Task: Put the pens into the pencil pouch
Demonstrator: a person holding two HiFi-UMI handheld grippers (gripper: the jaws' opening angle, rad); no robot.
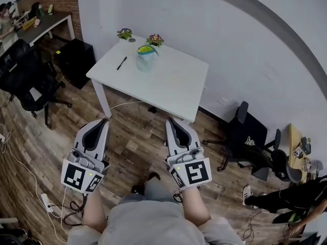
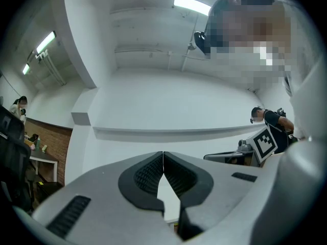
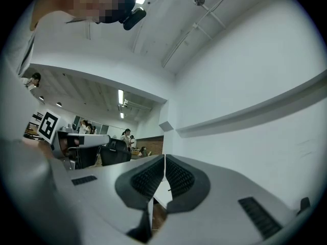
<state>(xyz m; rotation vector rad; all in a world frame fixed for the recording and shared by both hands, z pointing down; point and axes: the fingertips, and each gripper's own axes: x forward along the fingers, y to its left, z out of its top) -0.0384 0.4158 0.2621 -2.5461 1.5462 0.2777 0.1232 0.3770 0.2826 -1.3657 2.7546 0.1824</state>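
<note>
The person stands on the wooden floor [image 1: 133, 147], some way back from the white tabletop [image 1: 168, 83], and holds both tools forward at about waist height, pointing toward it. This looks like an approach posture, before any work on the task has begun.

The left claw [image 1: 104, 121] is closed and has nothing in it. In the left gripper view its two ribbed pads meet at the tips [image 2: 163, 156], with only the wall visible behind them. The right claw [image 1: 169, 120] is closed in the same way, and the right gripper view shows its pads [image 3: 164, 160] together with no object between them. Probably both are kept closed only because nothing is within reach yet.

One black pen [image 1: 121, 63] lies flat near the left edge of the tabletop. Just to its right stands the pencil pouch [image 1: 145, 56], which looks transparent with green and yellow at its top; I cannot tell whether it is open. Two small flower pots [image 1: 124, 33] [image 1: 155, 40] stand behind it, near the wall.

The pen and the pouch are well apart from both claws, ahead of them and a little to the left. In my judgement the claws must first come over the tabletop and open before the pen can be taken.
</note>
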